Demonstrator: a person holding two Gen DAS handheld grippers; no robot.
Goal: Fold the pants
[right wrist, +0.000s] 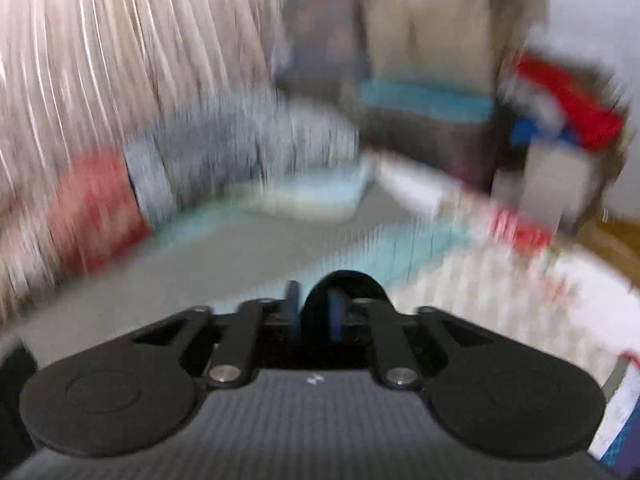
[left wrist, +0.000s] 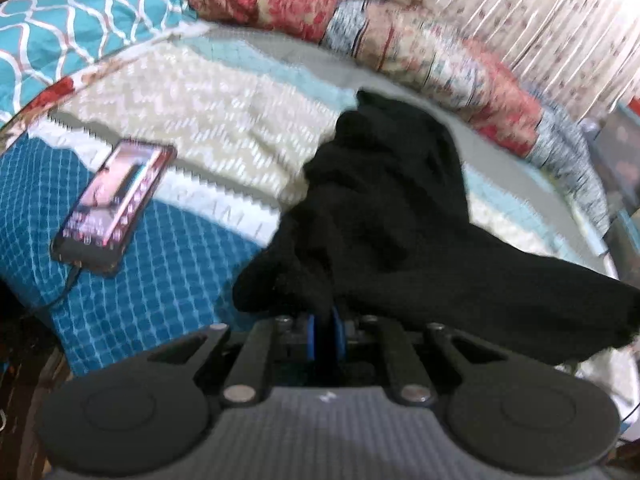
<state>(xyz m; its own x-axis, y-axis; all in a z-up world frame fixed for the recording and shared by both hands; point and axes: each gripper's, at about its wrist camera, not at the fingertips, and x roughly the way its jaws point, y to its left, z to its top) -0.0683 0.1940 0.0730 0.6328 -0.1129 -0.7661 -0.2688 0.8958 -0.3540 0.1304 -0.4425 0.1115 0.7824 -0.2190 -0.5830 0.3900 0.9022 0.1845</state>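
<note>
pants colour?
Plain black pants, no visible pattern; clearest in the left wrist view.

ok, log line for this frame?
left hand-held gripper: shut on black pants | right hand-held gripper: dark fabric between fingers, blurred | phone: on bed

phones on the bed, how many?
1. The phone lies screen up on the blue quilt, left of the black pants. Another could be hidden under the cloth.
</note>
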